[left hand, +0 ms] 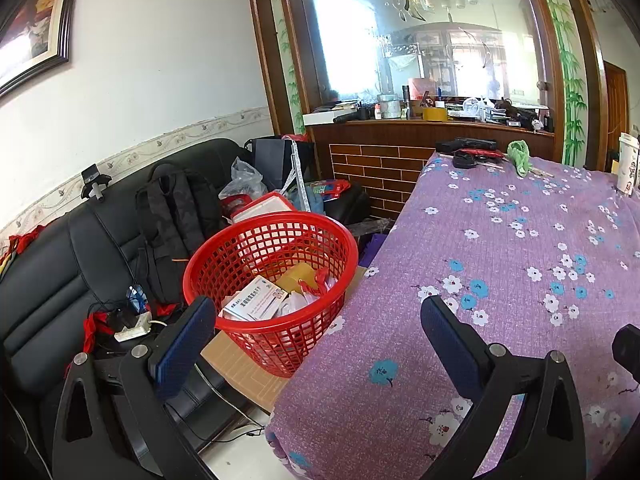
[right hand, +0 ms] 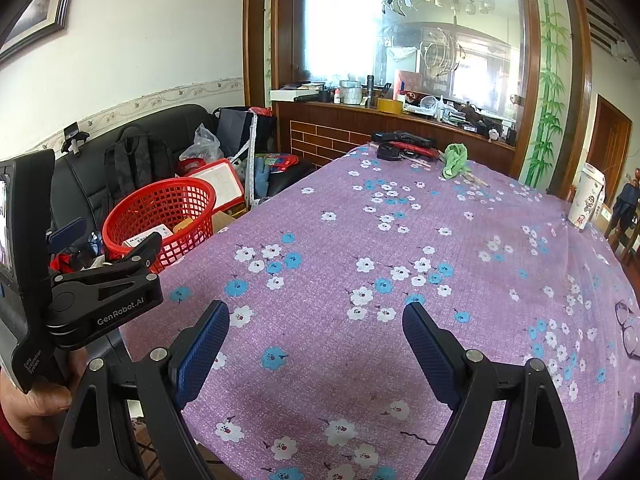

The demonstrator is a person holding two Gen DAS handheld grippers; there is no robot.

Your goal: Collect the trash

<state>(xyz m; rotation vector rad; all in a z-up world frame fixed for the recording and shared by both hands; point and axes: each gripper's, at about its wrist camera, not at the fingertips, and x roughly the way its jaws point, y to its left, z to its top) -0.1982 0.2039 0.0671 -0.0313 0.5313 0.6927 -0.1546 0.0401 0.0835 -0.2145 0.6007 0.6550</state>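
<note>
- Left gripper [left hand: 316,320]: jaws spread wide, nothing between the blue pads, hanging over the table edge with one finger before the basket and the other above the cloth.
- Right gripper [right hand: 316,332]: likewise wide open and empty, poised above the purple floral tablecloth [right hand: 400,240].
- Red mesh basket [left hand: 272,240] at 11 o'clock from the left gripper, just beside the table's edge, resting on a sheet of cardboard [left hand: 236,364]; inside, a white printed box [left hand: 254,300], something yellow, and pale plastic wrappings.
- Green cloth [right hand: 455,160] crumpled at the far end of the table, toward 1 o'clock in the right wrist view, next to dark and red items too small to tell.
- White printed cup [right hand: 586,196] near the table's right edge, around 2 o'clock.
- Eyeglasses [right hand: 628,328] lying at 3 o'clock of the right gripper, by the frame edge.
- Black sofa [left hand: 48,280] behind the basket, loaded with a backpack [left hand: 176,216] and bags.
</note>
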